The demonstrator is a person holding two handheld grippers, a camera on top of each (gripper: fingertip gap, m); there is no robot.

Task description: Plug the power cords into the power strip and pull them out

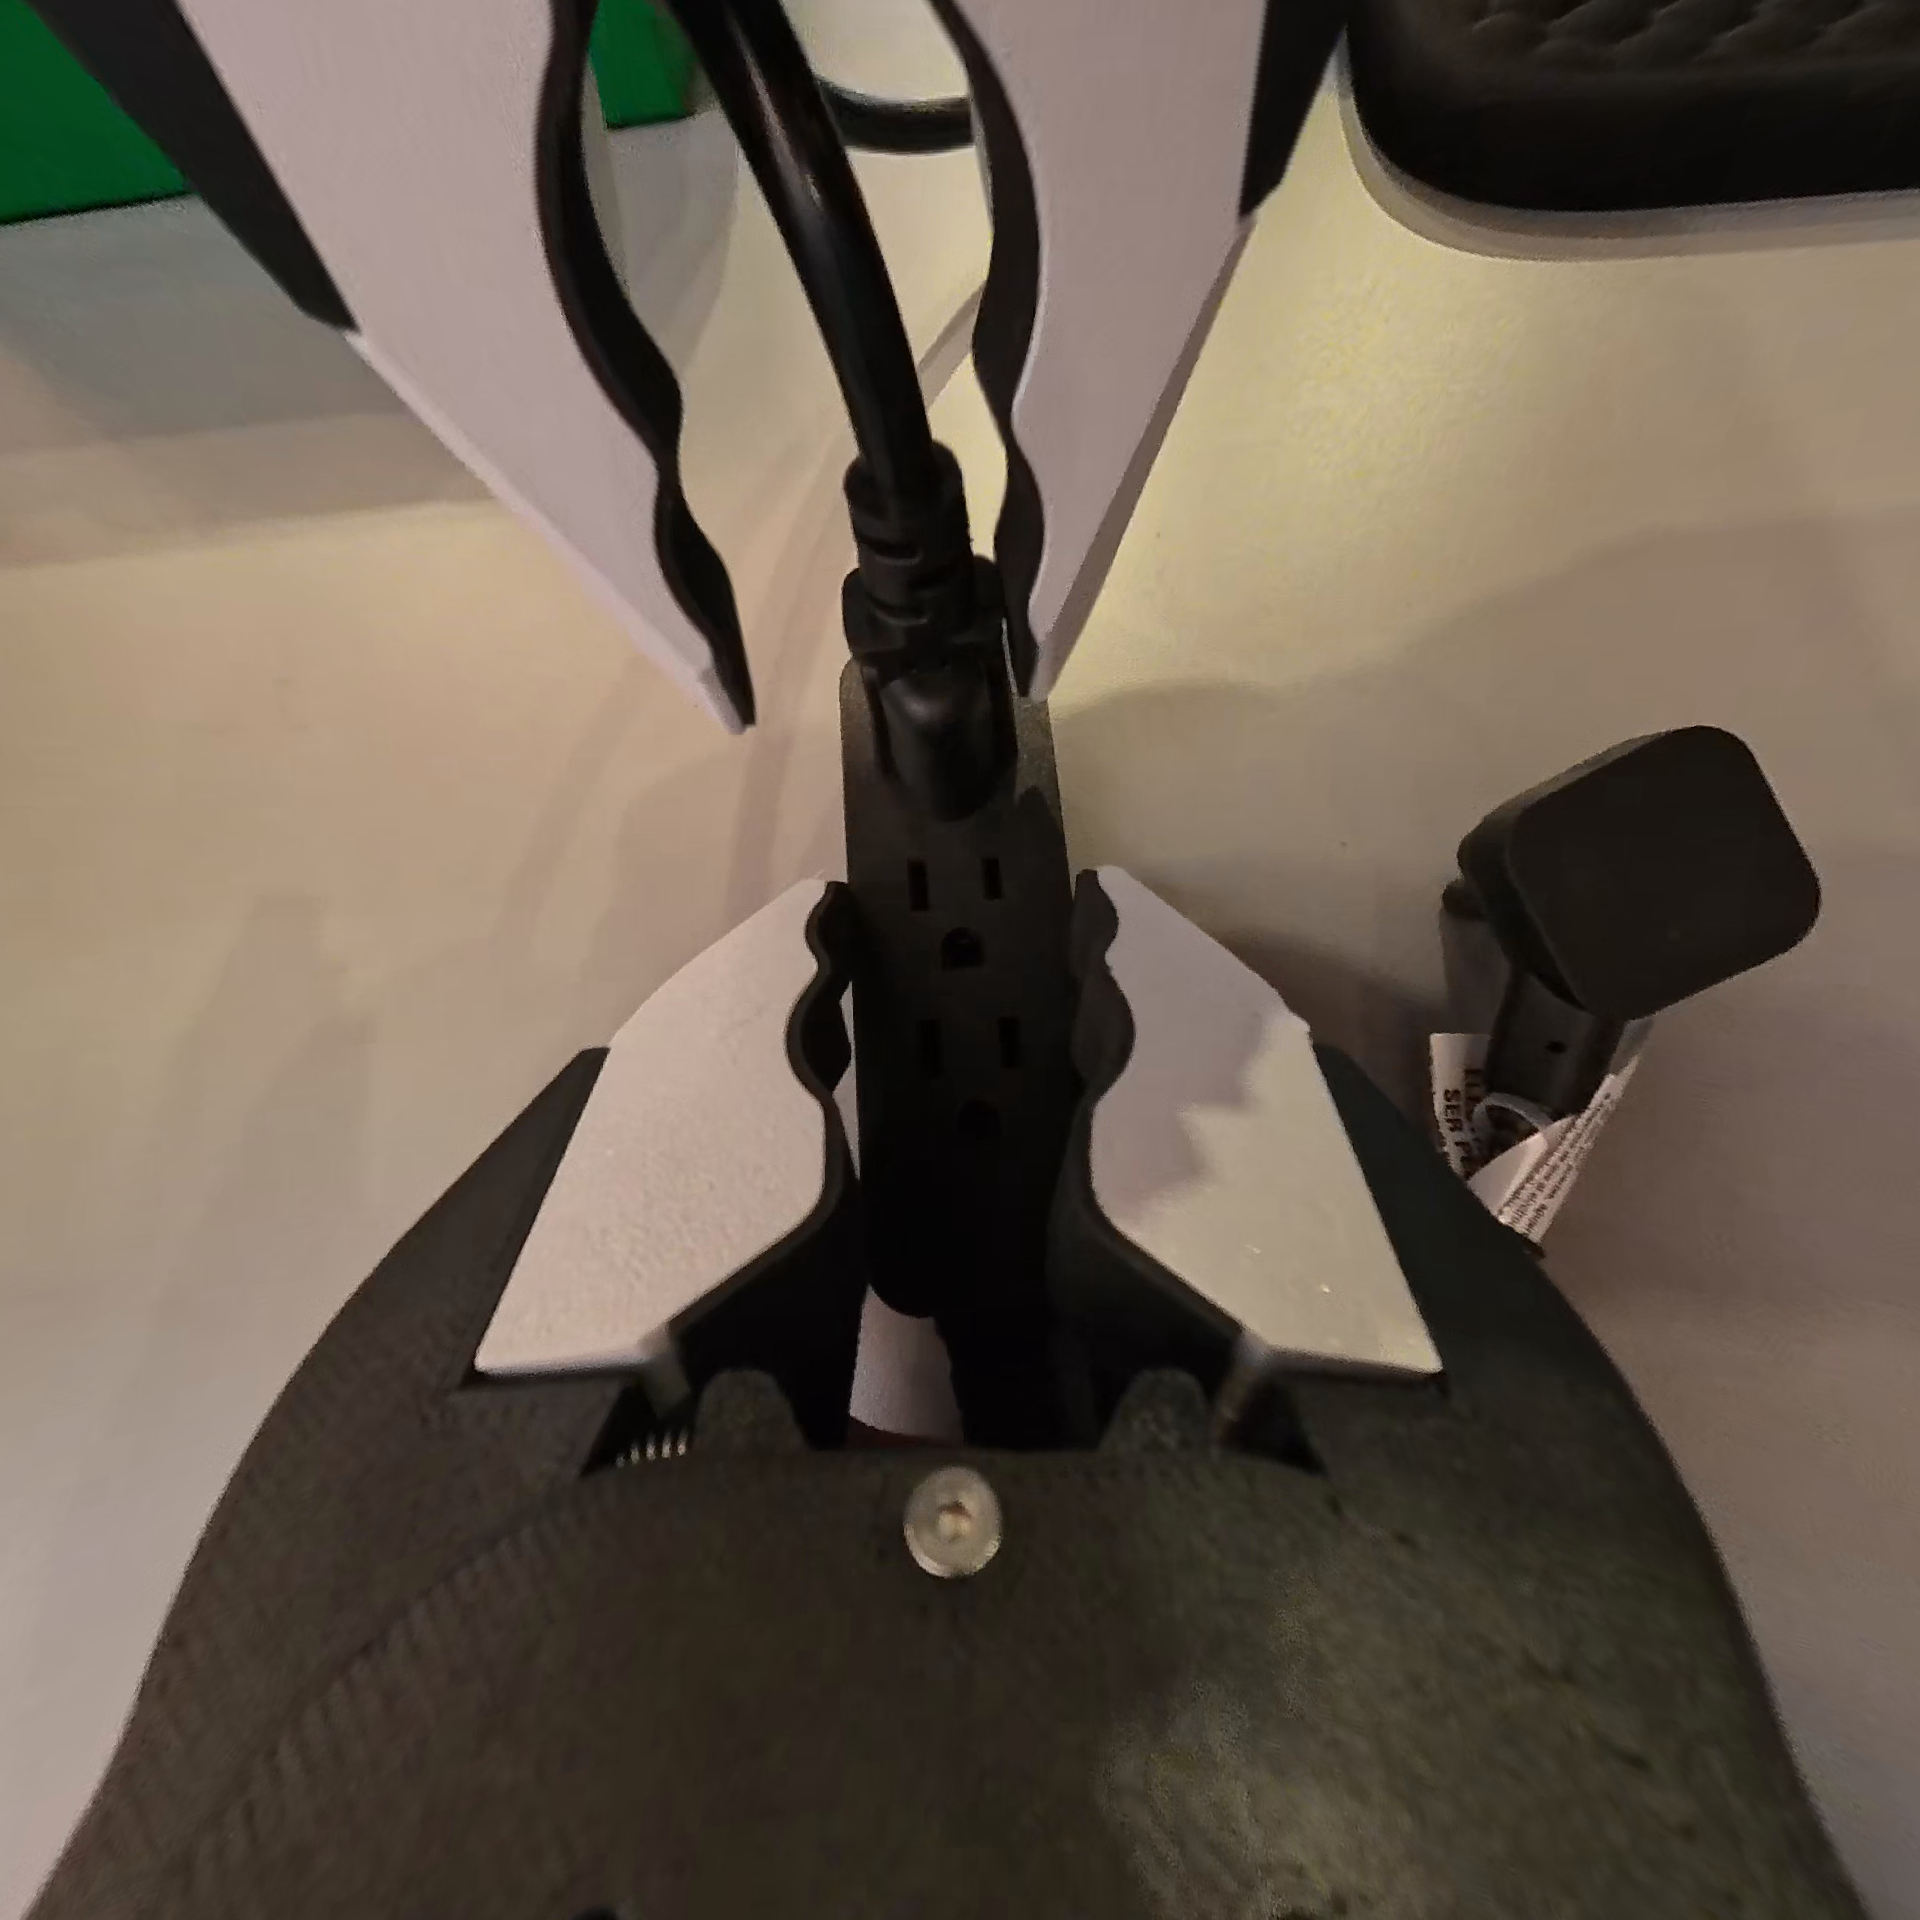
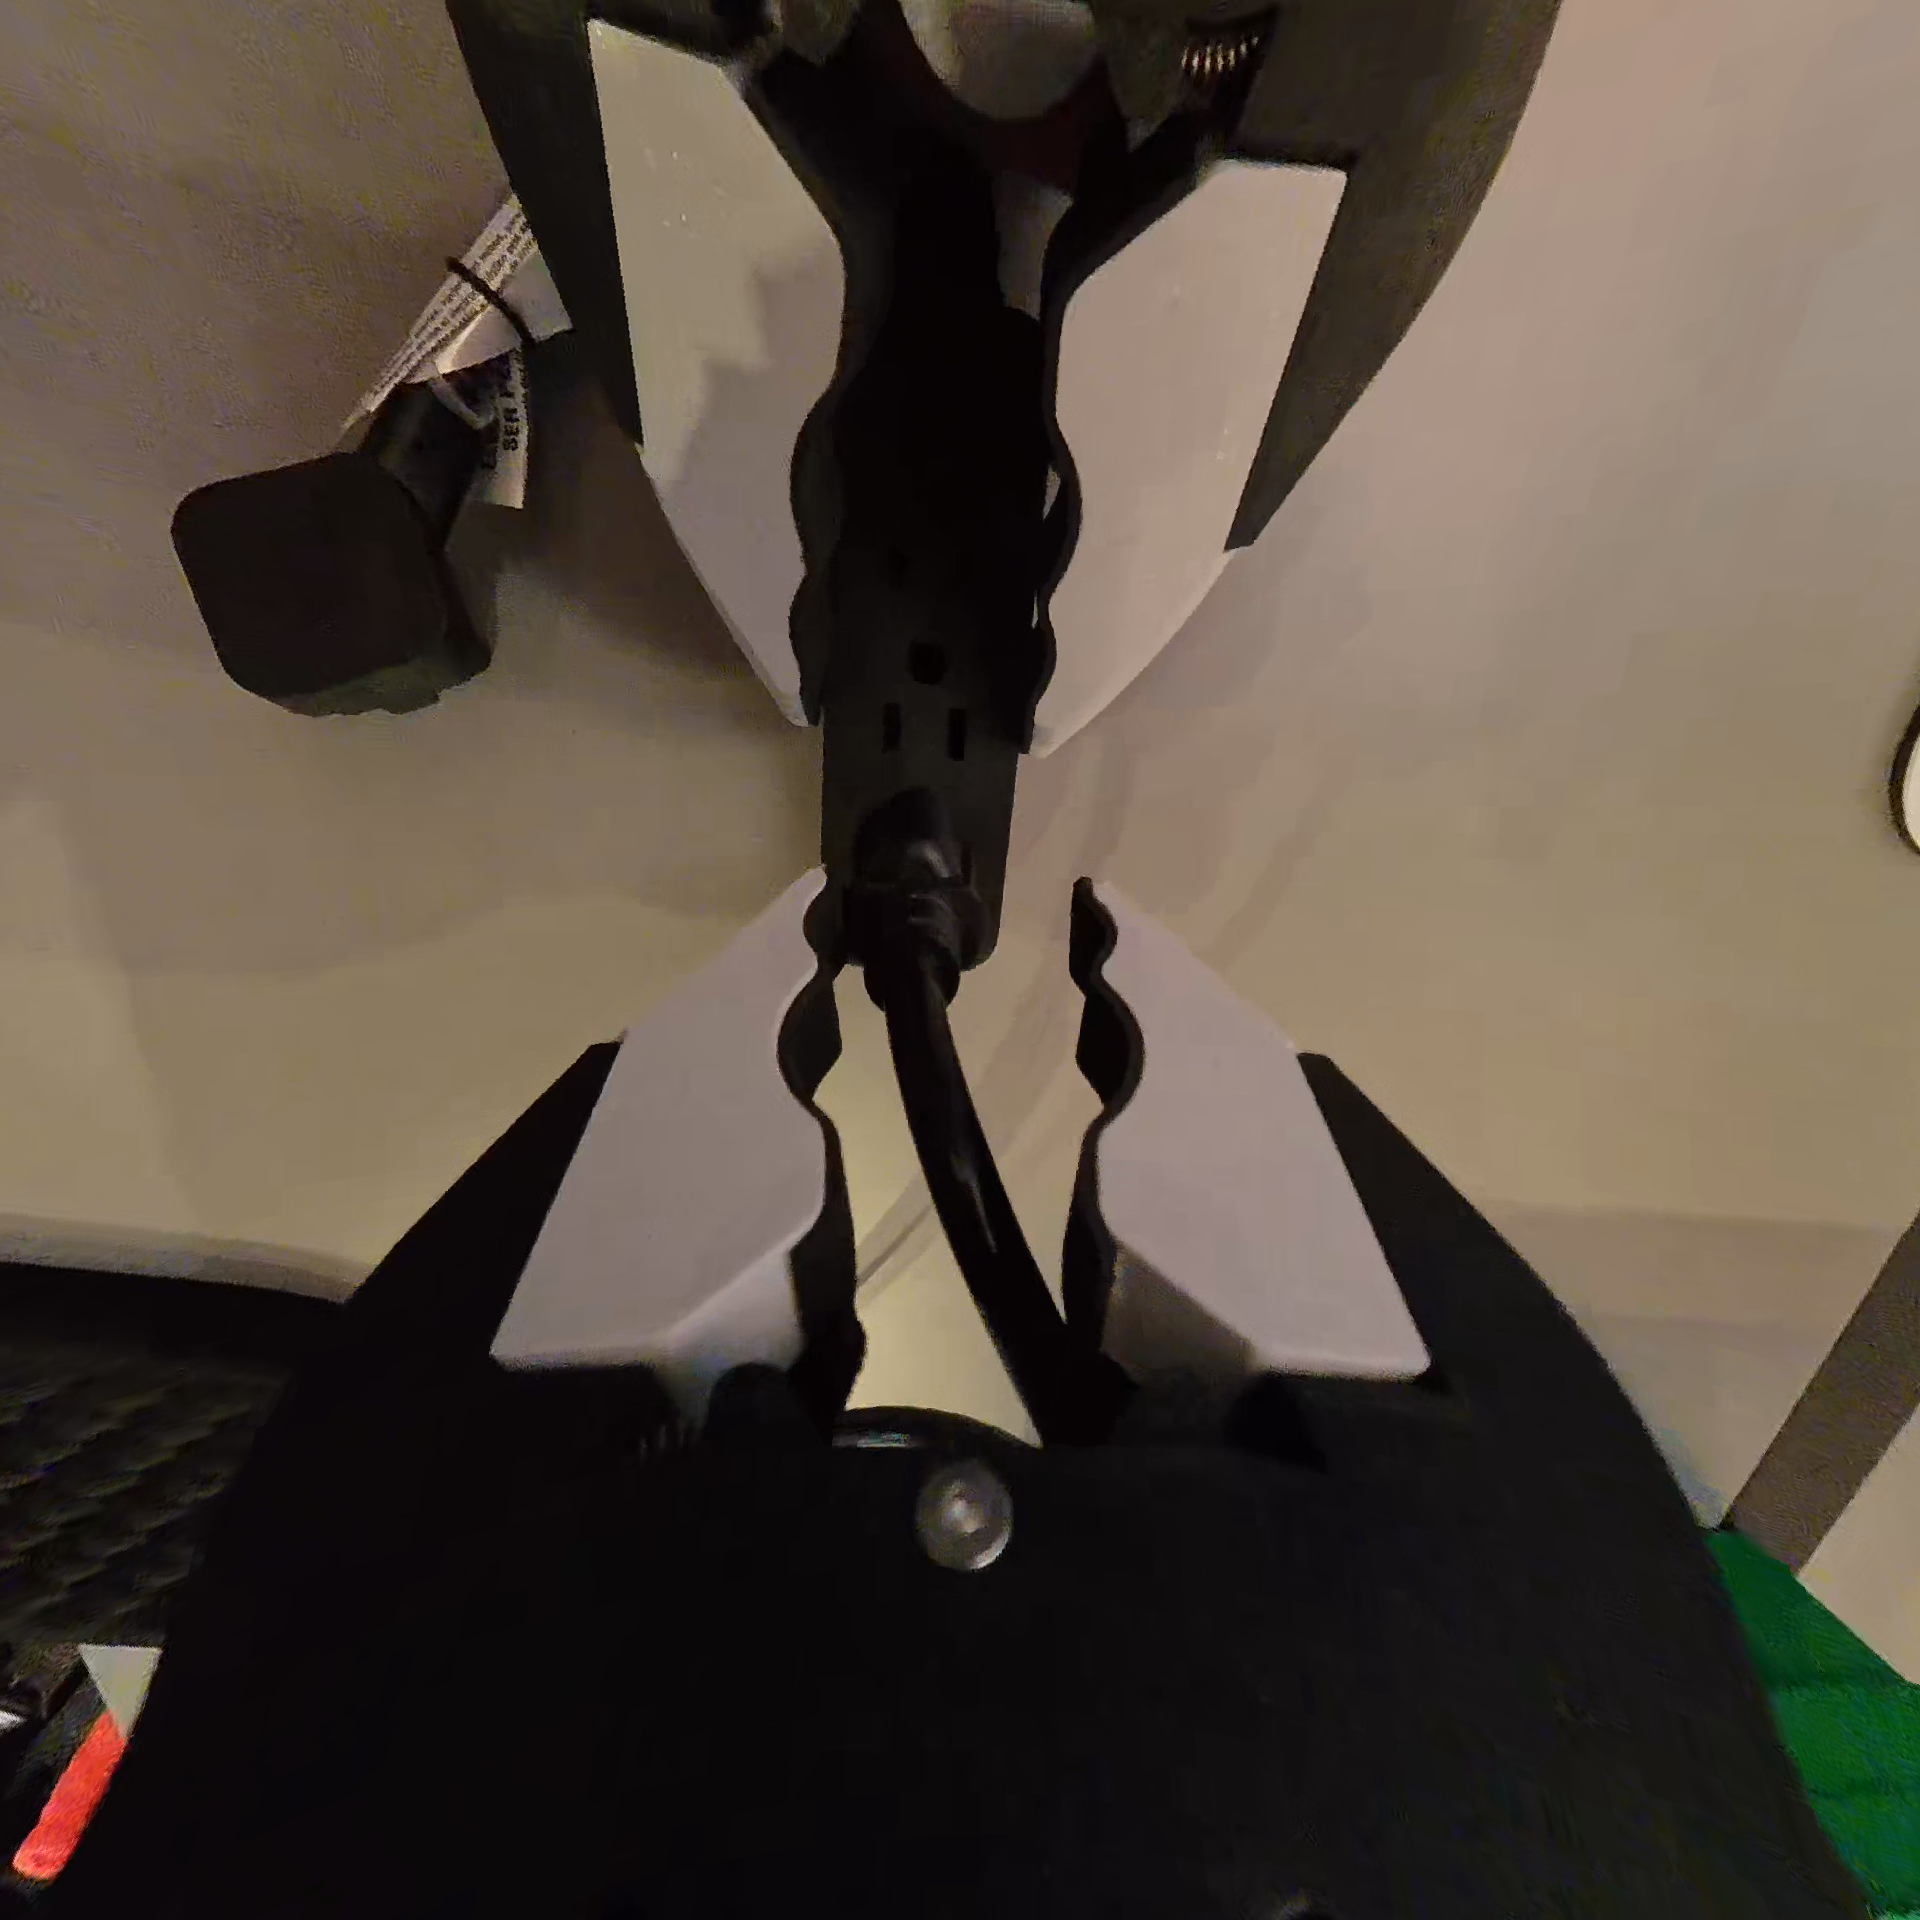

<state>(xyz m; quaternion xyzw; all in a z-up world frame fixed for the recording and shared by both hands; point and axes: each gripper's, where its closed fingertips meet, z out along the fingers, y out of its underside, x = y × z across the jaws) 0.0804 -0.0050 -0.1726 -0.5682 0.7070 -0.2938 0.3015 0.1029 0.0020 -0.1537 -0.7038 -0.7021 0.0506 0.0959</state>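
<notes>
A black power strip point(image 1: 951, 1039) lies on the white table point(image 1: 312, 935). My left gripper point(image 1: 958, 899) is shut on the strip's sides; two empty outlets show between its fingers. A black plug point(image 1: 925, 717) sits in the strip's far outlet, and its cord point(image 1: 831, 270) arcs away. My right gripper point(image 1: 878, 675) comes from the opposite side, open, straddling that plug; one finger touches it and the other stands apart. In the right wrist view my right gripper point(image 2: 953, 899) is open around the plug point(image 2: 914, 873) and cord point(image 2: 966, 1143), facing the strip point(image 2: 914, 748) held by the left gripper point(image 2: 925, 717).
The strip's own flat black plug point(image 1: 1642, 862) with a white tag point(image 1: 1507, 1143) lies on the table beside the left gripper; it also shows in the right wrist view point(image 2: 312, 592). A black mesh object point(image 1: 1662, 94) and a green surface point(image 1: 83, 114) lie at the table's far edge. Only a small space, under 4 cm, lies between the two pairs of fingers.
</notes>
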